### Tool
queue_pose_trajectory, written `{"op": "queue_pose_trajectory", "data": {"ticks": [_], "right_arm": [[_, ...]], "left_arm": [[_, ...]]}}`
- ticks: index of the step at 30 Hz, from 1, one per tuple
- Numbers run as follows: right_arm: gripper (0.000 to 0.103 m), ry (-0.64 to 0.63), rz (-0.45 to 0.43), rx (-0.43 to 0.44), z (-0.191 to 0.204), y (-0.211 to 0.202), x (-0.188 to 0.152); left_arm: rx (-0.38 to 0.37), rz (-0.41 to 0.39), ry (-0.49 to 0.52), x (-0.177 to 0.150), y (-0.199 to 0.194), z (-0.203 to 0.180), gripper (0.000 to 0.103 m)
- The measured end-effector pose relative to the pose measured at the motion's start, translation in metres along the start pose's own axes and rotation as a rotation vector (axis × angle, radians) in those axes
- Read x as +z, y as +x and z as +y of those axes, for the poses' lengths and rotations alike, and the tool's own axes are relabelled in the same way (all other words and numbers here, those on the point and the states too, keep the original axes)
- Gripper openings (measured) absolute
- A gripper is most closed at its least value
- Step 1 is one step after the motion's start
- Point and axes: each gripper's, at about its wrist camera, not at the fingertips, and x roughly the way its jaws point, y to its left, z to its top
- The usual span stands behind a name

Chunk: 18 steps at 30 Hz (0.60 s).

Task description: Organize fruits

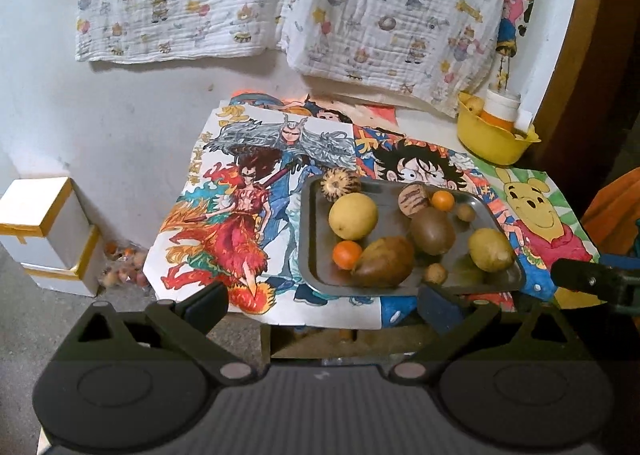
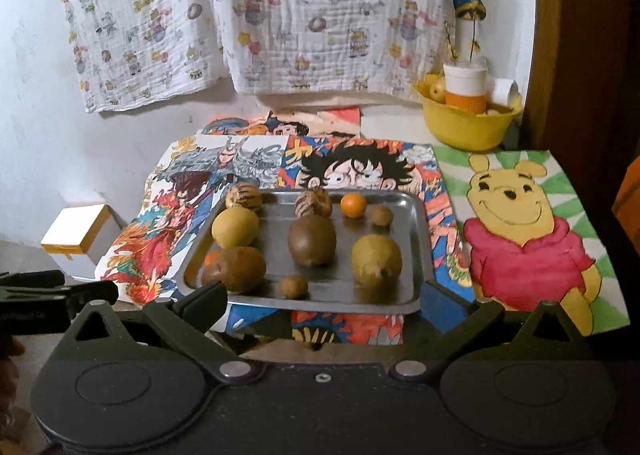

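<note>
A steel tray point(image 1: 496, 217) point(image 2: 418, 239) sits on a table covered with cartoon drawings. It holds several fruits: a yellow round fruit point(image 1: 353, 215) point(image 2: 235, 226), a brown oval fruit point(image 1: 432, 230) point(image 2: 312, 240), a brown pear-shaped fruit point(image 1: 384, 262) point(image 2: 236, 268), a yellow-green fruit point(image 1: 490, 249) point(image 2: 376, 261), small oranges point(image 1: 347, 254) point(image 2: 353, 204) and striped brown fruits point(image 1: 340, 183) point(image 2: 243, 195). My left gripper point(image 1: 322, 305) is open and empty, in front of the tray's near edge. My right gripper point(image 2: 324, 301) is open and empty at the tray's near edge.
A yellow bowl point(image 1: 486, 139) point(image 2: 464, 127) with a white-orange cup and small fruits stands at the back right. White boxes point(image 1: 44, 231) point(image 2: 78, 235) stand on the floor at left. A printed cloth hangs on the wall behind.
</note>
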Motion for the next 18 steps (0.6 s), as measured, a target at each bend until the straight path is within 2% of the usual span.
{"op": "queue_pose_trajectory", "data": {"ticks": [18], "right_arm": [[0.102, -0.044, 0.043, -0.002, 0.0, 0.002, -0.016]], "left_arm": [[0.0, 0.019, 0.025, -0.015, -0.001, -0.01, 0.102]]}}
